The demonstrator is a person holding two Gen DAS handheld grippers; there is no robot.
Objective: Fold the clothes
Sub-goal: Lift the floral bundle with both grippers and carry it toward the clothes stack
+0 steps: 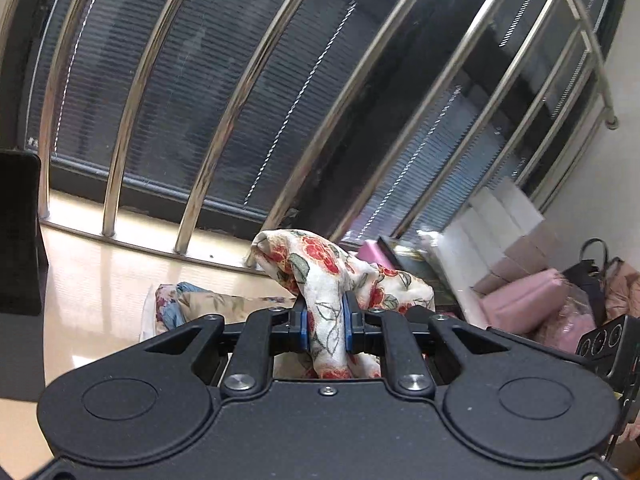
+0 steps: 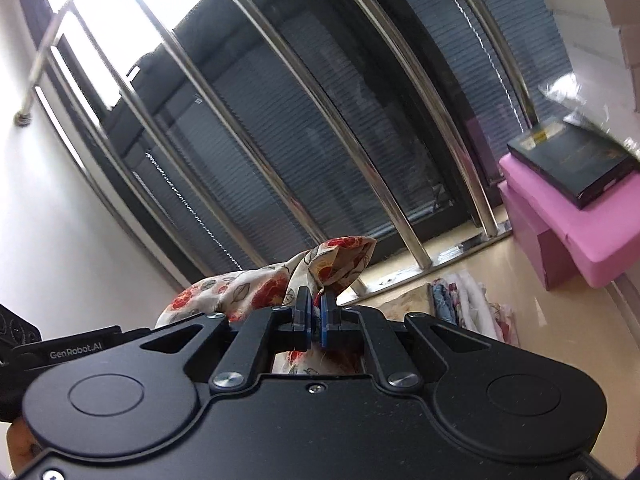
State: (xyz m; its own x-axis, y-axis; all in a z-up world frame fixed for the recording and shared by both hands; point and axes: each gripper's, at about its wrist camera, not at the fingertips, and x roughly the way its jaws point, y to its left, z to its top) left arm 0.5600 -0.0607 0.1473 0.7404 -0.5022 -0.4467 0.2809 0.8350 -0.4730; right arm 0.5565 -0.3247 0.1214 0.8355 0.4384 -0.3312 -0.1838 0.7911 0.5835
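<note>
Matte black left gripper [image 1: 325,326] and right gripper [image 2: 315,320], blue pads [image 1: 303,330], silver screws [image 1: 239,381]; white "GenRobot.AI" lettering [image 2: 76,355].

Steel railing bars [image 1: 224,120] are seen curving across the upper frame of the left wrist view, with dark slatted blinds [image 1: 280,80] behind them. A glossy cream sill [image 1: 100,256] is shown at lower left. White boxes [image 1: 500,216] and pink boxes [image 1: 524,296] are stacked at right, beside a dark handbag [image 1: 592,264]. In the right wrist view, a black box [image 2: 576,160] is set on a pink box [image 2: 568,232] at right.
</note>
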